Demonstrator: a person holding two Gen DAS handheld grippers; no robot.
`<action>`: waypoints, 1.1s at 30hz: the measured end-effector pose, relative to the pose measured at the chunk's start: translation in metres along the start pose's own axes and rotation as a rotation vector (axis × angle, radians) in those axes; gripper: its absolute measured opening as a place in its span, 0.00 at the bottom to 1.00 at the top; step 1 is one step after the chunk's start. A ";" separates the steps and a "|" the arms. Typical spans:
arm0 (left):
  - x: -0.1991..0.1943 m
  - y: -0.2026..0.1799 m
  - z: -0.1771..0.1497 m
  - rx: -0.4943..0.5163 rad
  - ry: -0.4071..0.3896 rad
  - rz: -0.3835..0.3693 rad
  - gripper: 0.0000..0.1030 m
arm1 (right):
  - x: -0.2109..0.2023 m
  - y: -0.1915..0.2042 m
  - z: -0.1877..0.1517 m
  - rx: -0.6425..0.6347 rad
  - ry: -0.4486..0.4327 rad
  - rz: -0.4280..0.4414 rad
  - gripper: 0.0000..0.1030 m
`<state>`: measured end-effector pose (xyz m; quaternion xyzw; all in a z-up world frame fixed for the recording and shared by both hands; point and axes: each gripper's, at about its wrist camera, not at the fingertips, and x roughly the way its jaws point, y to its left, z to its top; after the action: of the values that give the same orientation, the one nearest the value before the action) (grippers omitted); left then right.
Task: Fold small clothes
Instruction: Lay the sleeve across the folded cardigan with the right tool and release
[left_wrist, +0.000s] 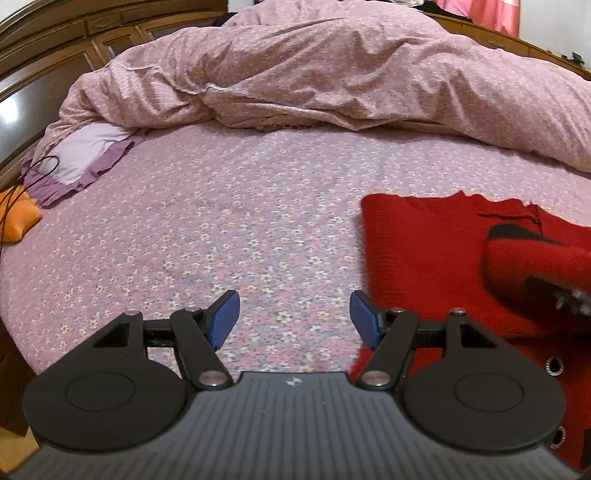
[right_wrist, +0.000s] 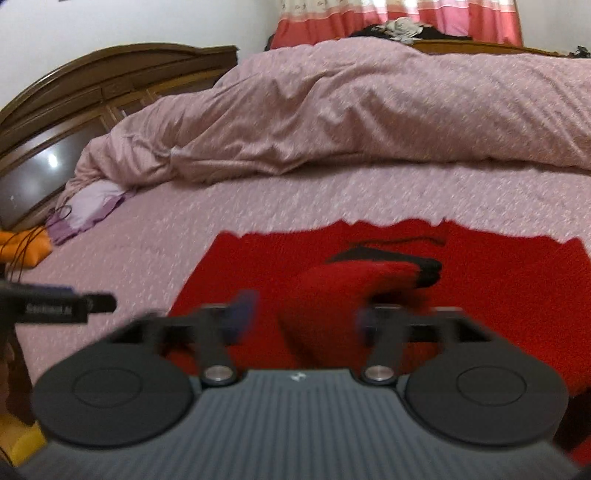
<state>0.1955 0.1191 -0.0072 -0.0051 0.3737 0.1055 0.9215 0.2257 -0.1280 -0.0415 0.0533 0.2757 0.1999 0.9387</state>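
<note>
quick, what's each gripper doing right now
Left gripper: open, empty, over the bedsheet.
Right gripper: open, a fold of the red sweater between its blurred fingers.

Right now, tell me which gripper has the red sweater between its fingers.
The right gripper: a fold of the red sweater lies between its open fingers. The left gripper is open over bare floral bedsheet, beside the sweater.
</note>
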 end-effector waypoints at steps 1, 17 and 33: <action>-0.001 -0.004 0.000 0.005 -0.001 -0.007 0.69 | -0.001 0.001 -0.003 0.009 0.001 0.011 0.76; -0.031 -0.090 0.015 0.111 -0.050 -0.183 0.69 | -0.085 -0.038 -0.038 0.077 0.002 -0.120 0.76; -0.011 -0.248 0.019 0.373 -0.045 -0.186 0.69 | -0.119 -0.084 -0.087 0.269 0.045 -0.209 0.76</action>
<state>0.2500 -0.1236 -0.0026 0.1334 0.3641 -0.0511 0.9203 0.1168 -0.2541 -0.0736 0.1448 0.3250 0.0635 0.9324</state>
